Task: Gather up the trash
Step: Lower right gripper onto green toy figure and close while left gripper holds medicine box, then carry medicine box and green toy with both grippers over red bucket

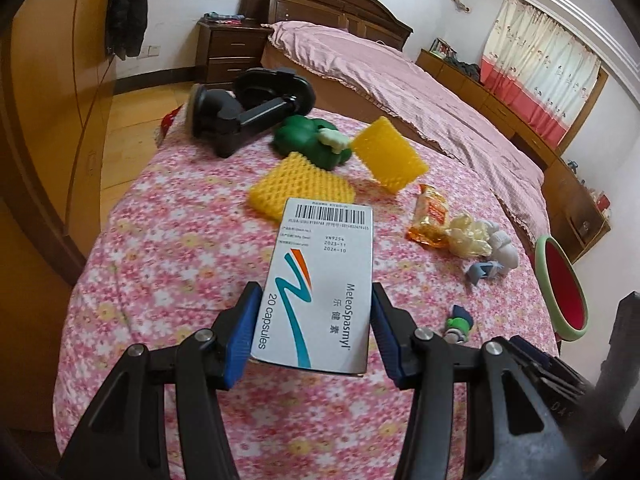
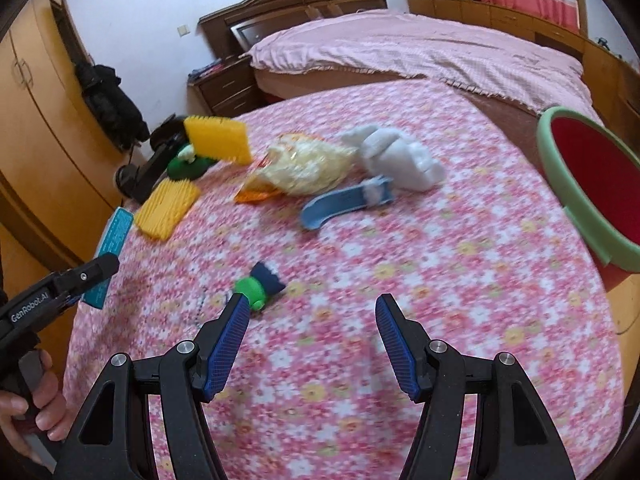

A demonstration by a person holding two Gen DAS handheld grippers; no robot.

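Observation:
My left gripper [image 1: 314,328] is shut on a white medicine box [image 1: 320,276] marked "20 capsules", held above the floral tablecloth [image 1: 168,248]. The box also shows in the right wrist view [image 2: 114,236] at the far left, with the left gripper's fingers [image 2: 94,268] on it. My right gripper [image 2: 312,312] is open and empty above the cloth, just right of a small green and blue toy [image 2: 260,284]. A red bin with a green rim [image 2: 592,184] stands at the table's right edge. An orange snack wrapper [image 1: 430,216] and crumpled plastic [image 2: 308,168] lie mid-table.
Two yellow foam nets [image 1: 300,186] [image 1: 388,154], a green toy [image 1: 312,142], a black phone holder [image 1: 248,108], a grey wad [image 2: 396,156] and a blue scoop [image 2: 344,202] lie on the table. A pink bed [image 2: 420,48] stands behind. Wardrobes [image 1: 52,120] line the left.

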